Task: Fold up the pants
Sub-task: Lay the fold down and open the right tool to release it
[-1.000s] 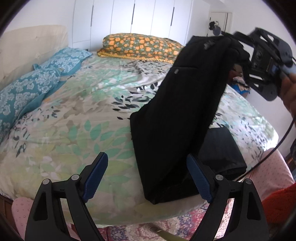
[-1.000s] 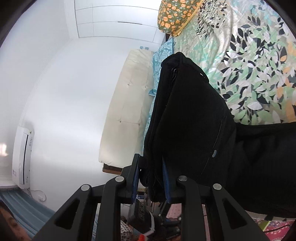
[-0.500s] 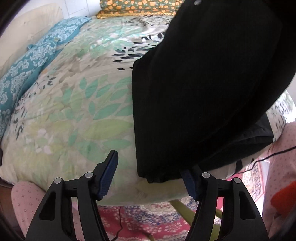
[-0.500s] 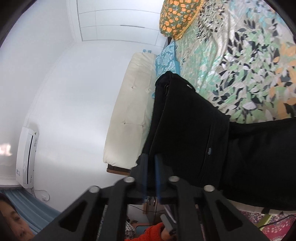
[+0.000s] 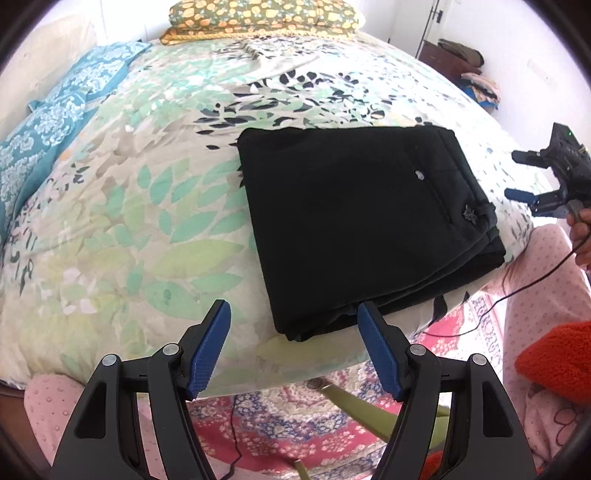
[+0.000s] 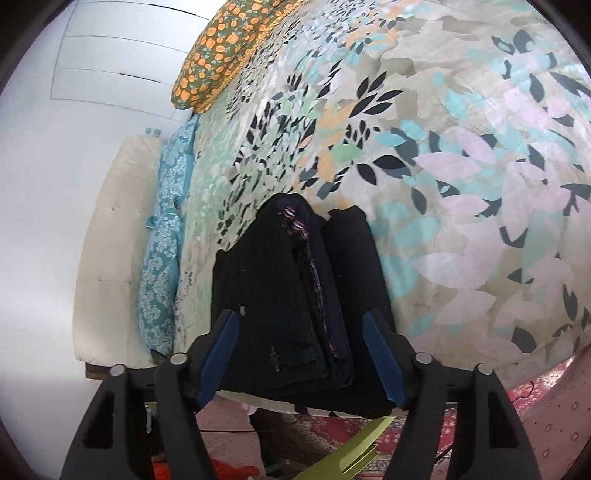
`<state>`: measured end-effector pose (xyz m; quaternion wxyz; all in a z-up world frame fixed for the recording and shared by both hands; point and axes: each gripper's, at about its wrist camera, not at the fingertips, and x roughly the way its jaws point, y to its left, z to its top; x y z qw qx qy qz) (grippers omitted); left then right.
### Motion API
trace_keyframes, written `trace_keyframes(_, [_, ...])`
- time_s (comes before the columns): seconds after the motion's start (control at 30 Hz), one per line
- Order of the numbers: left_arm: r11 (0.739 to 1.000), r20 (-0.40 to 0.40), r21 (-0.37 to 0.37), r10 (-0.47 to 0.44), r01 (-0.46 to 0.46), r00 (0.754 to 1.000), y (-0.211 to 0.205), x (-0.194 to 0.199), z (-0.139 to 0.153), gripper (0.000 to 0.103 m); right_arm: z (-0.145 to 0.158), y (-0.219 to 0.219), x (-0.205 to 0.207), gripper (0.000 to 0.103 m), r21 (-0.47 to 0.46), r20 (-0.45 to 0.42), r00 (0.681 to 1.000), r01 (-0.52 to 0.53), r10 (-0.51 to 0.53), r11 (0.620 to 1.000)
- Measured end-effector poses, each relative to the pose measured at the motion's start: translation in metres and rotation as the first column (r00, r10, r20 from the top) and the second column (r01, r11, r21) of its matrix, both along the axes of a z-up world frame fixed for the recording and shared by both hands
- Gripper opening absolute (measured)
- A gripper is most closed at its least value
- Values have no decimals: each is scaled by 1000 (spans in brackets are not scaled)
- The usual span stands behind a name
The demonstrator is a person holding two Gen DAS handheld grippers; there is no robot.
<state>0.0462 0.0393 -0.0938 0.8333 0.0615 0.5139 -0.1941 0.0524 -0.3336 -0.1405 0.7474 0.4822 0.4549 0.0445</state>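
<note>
The black pants [image 5: 351, 206] lie folded in a flat stack on the leaf-print bedspread [image 5: 147, 184], near the bed's front edge. My left gripper [image 5: 293, 314] hovers over their near corner with its jaws opening; the blue pads touch nothing. My right gripper [image 5: 515, 174] shows at the right of the stack, a short way off it. In the right wrist view the pants [image 6: 280, 295] show their waistband edge, with striped lining, between the jaws of my right gripper [image 6: 301, 321]. Those jaws are opening and the pads stand clear of the cloth.
An orange-patterned pillow [image 5: 258, 18] and teal pillows [image 5: 48, 122] lie at the bed's far side by a cream headboard [image 6: 107, 251]. Below the bed edge are a red patterned rug [image 5: 288, 413], a thin black cable [image 5: 517, 291] and a person's pink-clad legs [image 5: 546, 295].
The right gripper, shut on the waistband and holding the pants up, lowered them over onto the lower part and opened. The left gripper tipped downward toward the bed's edge.
</note>
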Motion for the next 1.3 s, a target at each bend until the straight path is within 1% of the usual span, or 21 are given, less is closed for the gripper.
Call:
trace_keyframes(0.1, [996, 15, -57, 69, -68, 998, 18, 8, 8, 74, -14, 10, 15, 74, -15, -41, 996, -73, 73, 997])
trace_keyframes(0.17, [986, 12, -88, 142, -141, 990, 34, 17, 10, 74, -30, 19, 26, 74, 6, -73, 988, -135, 135, 991])
trace_keyframes(0.23, [969, 2, -127, 212, -210, 977, 51, 23, 10, 74, -43, 26, 32, 74, 11, -100, 980, -173, 173, 985])
trace_keyframes(0.33, [936, -29, -185, 299, -299, 954, 73, 29, 4, 74, -45, 33, 35, 74, -25, -120, 973, -200, 196, 979])
trace_keyframes(0.4, [919, -50, -206, 333, -336, 942, 82, 33, -2, 74, -47, 37, 39, 75, -38, -144, 967, -218, 210, 975])
trace_keyframes(0.47, [912, -64, -211, 346, -351, 936, 85, 35, -9, 74, -48, 44, 46, 76, -53, -144, 961, -247, 237, 968])
trace_keyframes(0.53, [913, -79, -199, 347, -356, 935, 82, 38, -15, 74, -48, 55, 55, 42, -51, -135, 947, -300, 291, 953])
trace_keyframes(0.57, [916, -81, -191, 344, -353, 936, 79, 39, -16, 74, -46, 58, 58, 28, -55, -123, 945, -312, 304, 948])
trace_keyframes(0.63, [925, -62, -182, 329, -335, 942, 76, 36, -11, 74, -27, 65, 58, 24, -102, -84, 938, -343, 336, 934])
trace_keyframes(0.7, [934, -30, -169, 316, -316, 948, 74, 31, -5, 74, 2, 67, 52, 22, -124, -19, 936, -352, 352, 928])
trace_keyframes(0.8, [939, -12, -164, 304, -302, 953, 71, 28, 0, 74, 35, 65, 35, 21, -172, 26, 931, -354, 363, 919])
trace_keyframes(0.9, [944, -15, -170, 284, -283, 959, 64, 29, 0, 74, 39, 61, 17, 21, -209, -4, 939, -338, 345, 917])
trace_keyframes(0.97, [952, -15, -161, 261, -260, 965, 56, 31, -2, 74, 15, 50, 9, 21, -213, -88, 954, -298, 286, 930])
trace_keyframes(1.03, [962, -16, -142, 232, -232, 972, 46, 33, -5, 74, -20, 42, 4, 21, -233, -216, 950, -273, 224, 933])
trace_keyframes(1.07, [968, -16, -134, 215, -215, 977, 40, 35, -5, 74, -37, 41, 2, 23, -228, -250, 947, -260, 202, 938])
trace_keyframes(1.1, [972, -15, -122, 198, -198, 980, 36, 36, -5, 74, -46, 41, 0, 27, -213, -257, 950, -236, 179, 948])
trace_keyframes(1.13, [977, -11, -110, 183, -183, 983, 30, 37, -4, 74, -45, 43, -1, 30, -209, -249, 955, -216, 162, 954])
trace_keyframes(1.17, [981, -3, -101, 167, -167, 986, 26, 38, -2, 74, -40, 44, 0, 37, -212, -241, 957, -217, 164, 953])
trace_keyframes(1.2, [984, 10, -95, 151, -149, 989, 20, 39, 1, 74, -34, 47, 1, 49, -225, -242, 954, -233, 178, 946])
trace_keyframes(1.23, [986, 21, -95, 137, -135, 990, 15, 40, 5, 74, -25, 48, 1, 55, -264, -256, 948, -255, 187, 930])
trace_keyframes(1.3, [990, 43, -97, 110, -105, 993, 4, 43, 10, 74, 7, 44, 3, 58, -406, -236, 956, -260, 174, 876])
